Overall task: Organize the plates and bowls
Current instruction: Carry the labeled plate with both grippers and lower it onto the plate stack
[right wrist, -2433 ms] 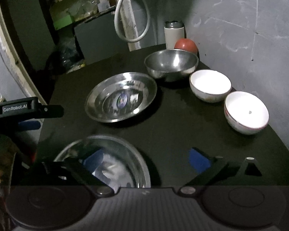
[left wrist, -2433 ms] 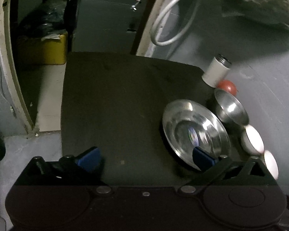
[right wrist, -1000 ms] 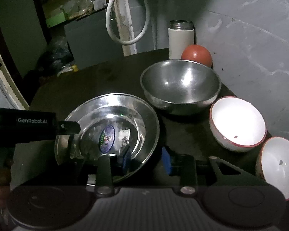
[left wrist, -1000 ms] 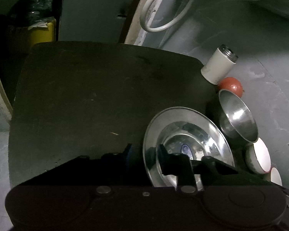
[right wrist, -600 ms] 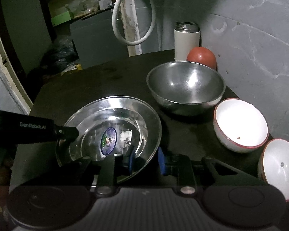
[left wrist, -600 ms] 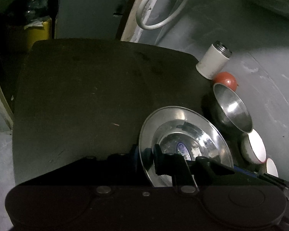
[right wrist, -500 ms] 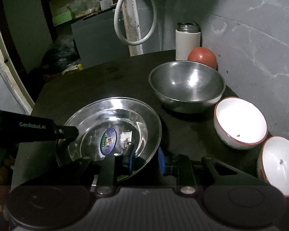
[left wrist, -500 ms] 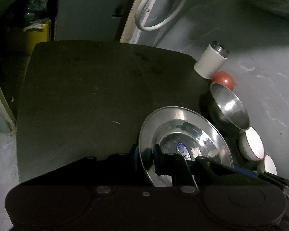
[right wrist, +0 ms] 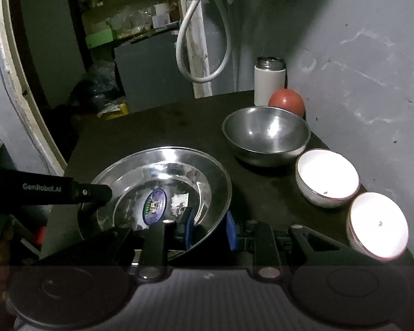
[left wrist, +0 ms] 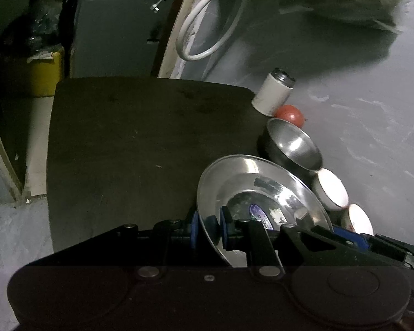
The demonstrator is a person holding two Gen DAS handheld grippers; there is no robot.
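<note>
With the left gripper (left wrist: 209, 227) and right gripper (right wrist: 210, 230) each clamped on the steel plate (right wrist: 162, 193) rim, near-left of the steel bowl (right wrist: 266, 133), uneven lifting could make it slip.

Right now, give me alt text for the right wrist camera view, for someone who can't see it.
Both grippers clamp one steel plate: the right gripper on its near rim, the left gripper on its left rim. To the right on the dark table sit a steel bowl and two white bowls, with a white flask and red ball behind.
</note>
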